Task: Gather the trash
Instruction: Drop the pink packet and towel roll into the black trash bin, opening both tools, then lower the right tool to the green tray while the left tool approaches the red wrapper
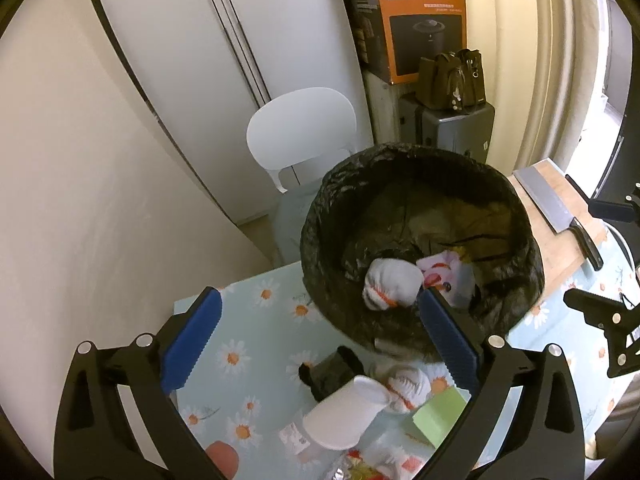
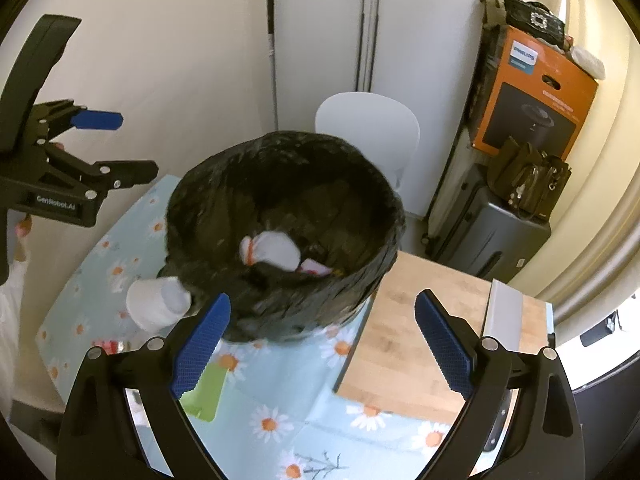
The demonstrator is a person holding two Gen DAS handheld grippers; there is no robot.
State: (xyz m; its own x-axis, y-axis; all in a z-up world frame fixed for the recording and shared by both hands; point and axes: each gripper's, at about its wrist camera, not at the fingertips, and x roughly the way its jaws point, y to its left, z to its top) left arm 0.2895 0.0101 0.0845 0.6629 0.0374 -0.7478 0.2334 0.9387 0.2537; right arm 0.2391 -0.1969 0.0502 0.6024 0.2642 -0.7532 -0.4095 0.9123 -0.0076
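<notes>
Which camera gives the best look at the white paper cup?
The left wrist view: the white paper cup lies on its side in front, its rim visible. The right wrist view shows it smaller, beside the bin.

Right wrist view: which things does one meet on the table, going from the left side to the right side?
White paper cup lying on its side → black-lined trash bin → wooden cutting board → cleaver blade on the board's right part.
</notes>
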